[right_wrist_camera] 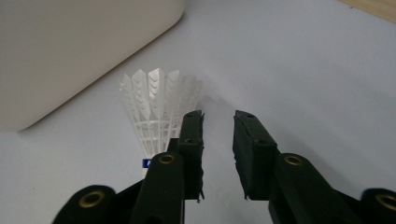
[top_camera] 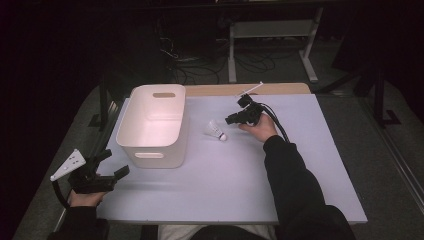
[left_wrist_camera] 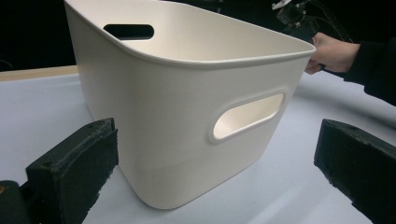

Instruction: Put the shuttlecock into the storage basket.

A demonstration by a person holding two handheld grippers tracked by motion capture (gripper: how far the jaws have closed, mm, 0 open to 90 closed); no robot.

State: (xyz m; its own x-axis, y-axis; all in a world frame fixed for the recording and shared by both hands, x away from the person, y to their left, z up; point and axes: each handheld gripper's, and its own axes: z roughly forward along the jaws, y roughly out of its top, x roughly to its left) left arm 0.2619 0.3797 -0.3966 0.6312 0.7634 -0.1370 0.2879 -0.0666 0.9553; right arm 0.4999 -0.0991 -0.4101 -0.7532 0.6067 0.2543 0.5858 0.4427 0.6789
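Right gripper view — right hand-held gripper (right_wrist_camera: 218, 133) slightly parted, empty, shuttlecock (right_wrist_camera: 156, 105) beside, blue label unreadable.

The counter (top_camera: 300, 165) has a pale lilac-white top, with a strip of light wood (top_camera: 250, 89) along its far edge. Around it is a grey floor (top_camera: 380, 150), and the room behind is very dark. Past the far edge, black cables (top_camera: 200, 70) lie on the floor beside a white metal frame (top_camera: 272, 30).
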